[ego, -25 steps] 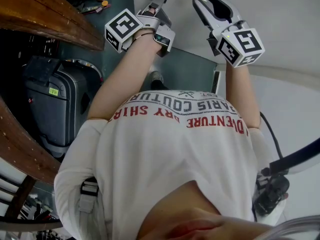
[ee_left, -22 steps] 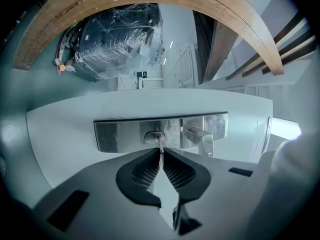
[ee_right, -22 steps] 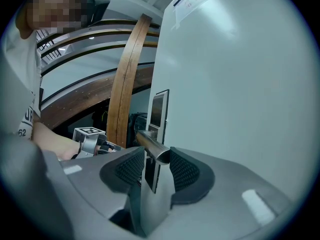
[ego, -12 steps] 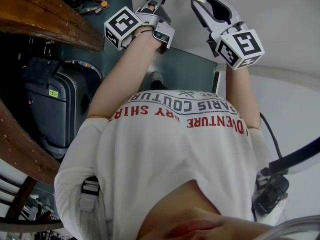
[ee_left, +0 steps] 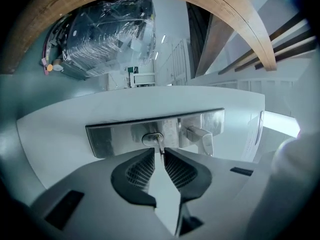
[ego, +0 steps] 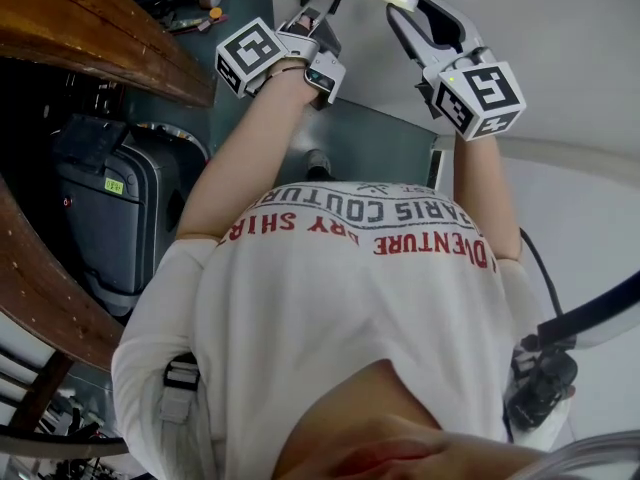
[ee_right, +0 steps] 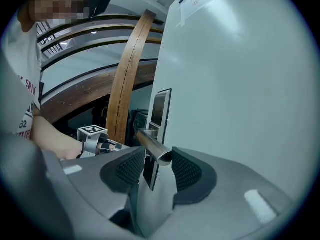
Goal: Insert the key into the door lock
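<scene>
While the white door (ego: 560,48) takes up the head view from 12 to 3 o'clock, a curved wooden beam (ego: 90,28) runs along the edge from 9 to 11 o'clock. A dark suitcase (ego: 110,218) stands under it at 9 o'clock. The person's white printed T-shirt (ego: 350,308) fills the middle and 6 o'clock, with both bare forearms reaching toward 12 o'clock.

At 12 o'clock the left gripper (ee_left: 161,151) points at the door's edge, and the right gripper (ee_right: 159,158) sits at 1 o'clock. In the left gripper view a brushed metal lock plate (ee_left: 115,136) lies across the centre of the door. The door handle (ee_right: 152,145) juts from that plate at 3 o'clock of the keyhole (ee_left: 150,139).

The right gripper's jaws are closed on the free end of the handle's lever, one ribbed pad against each side. The left gripper's jaws are pressed nearly together, clamping the key (ee_left: 160,146). Its thin blade rises toward 12 o'clock from between the pads, and its tip is in the keyhole. How deep it sits cannot be told.
</scene>
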### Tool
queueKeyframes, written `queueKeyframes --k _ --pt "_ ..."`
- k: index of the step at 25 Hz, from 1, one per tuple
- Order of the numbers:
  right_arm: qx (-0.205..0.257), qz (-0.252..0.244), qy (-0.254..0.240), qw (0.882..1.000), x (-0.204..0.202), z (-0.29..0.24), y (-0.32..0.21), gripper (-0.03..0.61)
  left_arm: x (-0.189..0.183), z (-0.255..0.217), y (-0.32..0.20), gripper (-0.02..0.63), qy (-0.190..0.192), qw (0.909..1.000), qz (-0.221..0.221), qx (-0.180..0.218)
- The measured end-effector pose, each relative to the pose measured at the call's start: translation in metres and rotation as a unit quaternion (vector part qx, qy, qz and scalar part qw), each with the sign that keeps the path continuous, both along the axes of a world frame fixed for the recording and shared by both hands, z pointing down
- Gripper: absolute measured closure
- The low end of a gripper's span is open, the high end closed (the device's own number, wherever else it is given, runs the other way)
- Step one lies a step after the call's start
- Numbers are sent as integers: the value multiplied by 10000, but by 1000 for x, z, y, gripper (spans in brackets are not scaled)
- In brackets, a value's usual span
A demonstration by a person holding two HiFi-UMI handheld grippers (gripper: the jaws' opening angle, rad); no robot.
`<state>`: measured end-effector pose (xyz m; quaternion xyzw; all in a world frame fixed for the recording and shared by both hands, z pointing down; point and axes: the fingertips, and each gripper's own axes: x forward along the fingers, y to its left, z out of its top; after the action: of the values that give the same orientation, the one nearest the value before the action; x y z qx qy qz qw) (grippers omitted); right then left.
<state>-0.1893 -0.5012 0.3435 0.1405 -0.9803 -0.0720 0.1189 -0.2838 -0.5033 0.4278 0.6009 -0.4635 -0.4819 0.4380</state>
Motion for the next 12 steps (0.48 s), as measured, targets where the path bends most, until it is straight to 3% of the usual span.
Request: queueKeyframes --k 5,9,12 --pt "-175 358 -74 9992 -9 12 -18 428 -24 25 14 540 56 9996 265 -47" --pt "-539 4 -28 9985 -42 28 -10 440 -53 23 38 541 -997 9947 235 -108" --pt "-1078 -349 2 9936 -55 49 13 565 -52 10 62 541 -1867 9811 512 56"
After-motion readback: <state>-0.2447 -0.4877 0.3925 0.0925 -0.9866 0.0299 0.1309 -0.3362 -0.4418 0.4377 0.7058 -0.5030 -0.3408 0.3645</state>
